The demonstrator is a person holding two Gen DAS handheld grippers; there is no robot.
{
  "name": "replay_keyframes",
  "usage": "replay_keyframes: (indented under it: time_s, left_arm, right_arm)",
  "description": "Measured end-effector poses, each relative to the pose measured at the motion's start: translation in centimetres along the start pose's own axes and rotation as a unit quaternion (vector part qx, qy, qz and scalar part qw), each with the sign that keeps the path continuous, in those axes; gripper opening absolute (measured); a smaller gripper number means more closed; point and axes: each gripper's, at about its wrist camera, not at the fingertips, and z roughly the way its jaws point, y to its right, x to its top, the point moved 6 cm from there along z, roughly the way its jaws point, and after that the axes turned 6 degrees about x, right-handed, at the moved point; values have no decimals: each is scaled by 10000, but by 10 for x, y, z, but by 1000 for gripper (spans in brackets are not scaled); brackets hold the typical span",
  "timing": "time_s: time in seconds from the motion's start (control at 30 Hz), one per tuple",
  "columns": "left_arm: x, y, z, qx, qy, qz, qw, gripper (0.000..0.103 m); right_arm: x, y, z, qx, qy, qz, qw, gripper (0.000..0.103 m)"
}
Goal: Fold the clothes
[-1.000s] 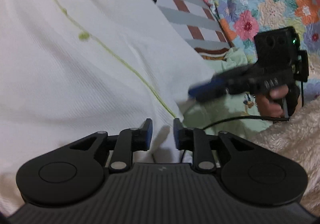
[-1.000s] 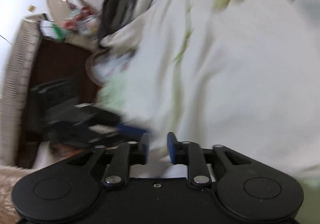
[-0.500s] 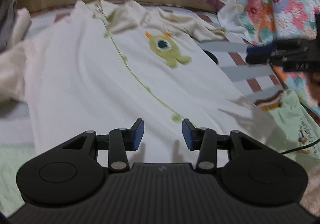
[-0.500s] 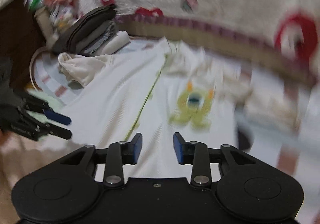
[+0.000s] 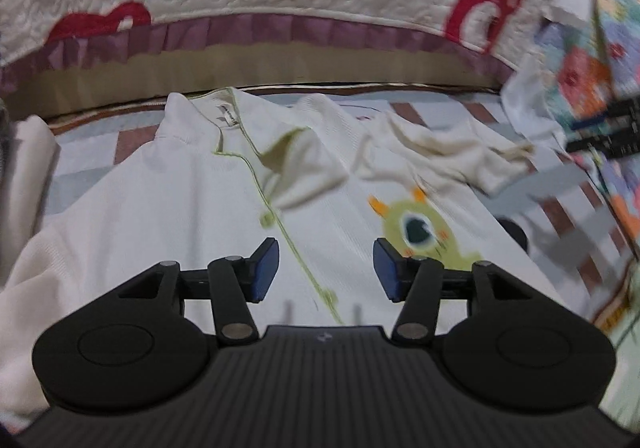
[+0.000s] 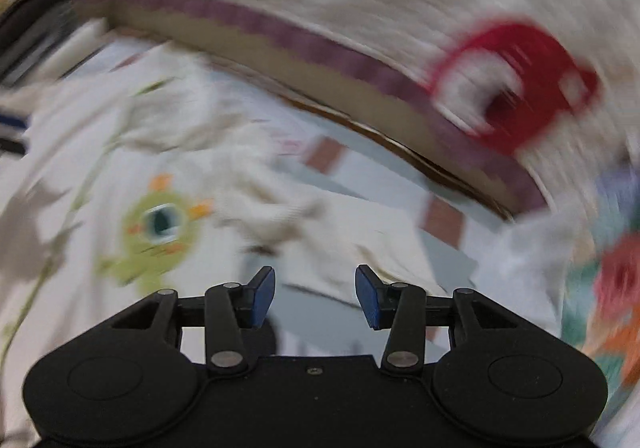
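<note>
Left wrist view shows the left gripper [image 5: 325,268] with jaws apart and empty, just opened wider than one second ago, above the cream shirt [image 5: 160,215] that lies flat on the striped sheet [image 5: 560,207]; its collar, earlier out of sight, is now at 11 o'clock. The right gripper [image 6: 315,296], also just widened and holding nothing, now faces the crumpled sleeve [image 6: 288,207], with the green monster print [image 6: 156,232] at 9 o'clock.

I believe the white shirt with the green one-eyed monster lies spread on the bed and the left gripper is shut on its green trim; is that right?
Not quite: the left gripper is open, with nothing between its fingers, as the left wrist view shows. The white shirt with the green monster does lie spread on the bed.
</note>
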Motion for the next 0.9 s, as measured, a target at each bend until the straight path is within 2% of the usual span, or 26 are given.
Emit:
replay_keyframes:
  time_s: [0.07,0.13,0.2,0.33,0.4,0.53,0.6,0.67,0.77,0.83,0.9]
  left_arm:
    - [12,-5,32,69,-251,-124,9996,52]
    - [22,-9,61,239,-480,-186,9984,51]
    - [30,-6,81,542,-444,-204,9973,51]
    - [47,2,106,555,-362,-304,9973,51]
    - [53,3,116,532,-258,-383,9975,51]
    - [62,2,139,607,-164,-455,9970,51]
    - [63,3,145,704,-128,-369,9968,52]
    - [63,4,151,763,-163,-283,9966,51]
    - [63,2,156,767,-174,-275,9965,52]
    - [67,-2,160,731,-195,-367,9965,53]
    - [69,-8,165,527,-435,-623,9957,54]
  right_arm:
    - [-15,35,25,-92,244,434,9987,49]
    - [-30,59,54,-203,457,447,9977,49]
    - [-49,82,79,-433,565,696,9950,49]
    - [-67,104,85,-51,1177,1386,9833,49]
    - [-68,105,85,-95,1169,1130,9866,50]
    - [-68,94,91,-183,709,129,9972,49]
    - [-72,92,93,-350,672,-132,9970,49]
    - [-74,95,93,-460,794,-119,9957,49]
    - [-68,95,104,-828,783,-393,9927,49]
    - [-61,90,118,-908,630,-603,9920,50]
    - [-54,86,131,-1019,541,-784,9902,52]
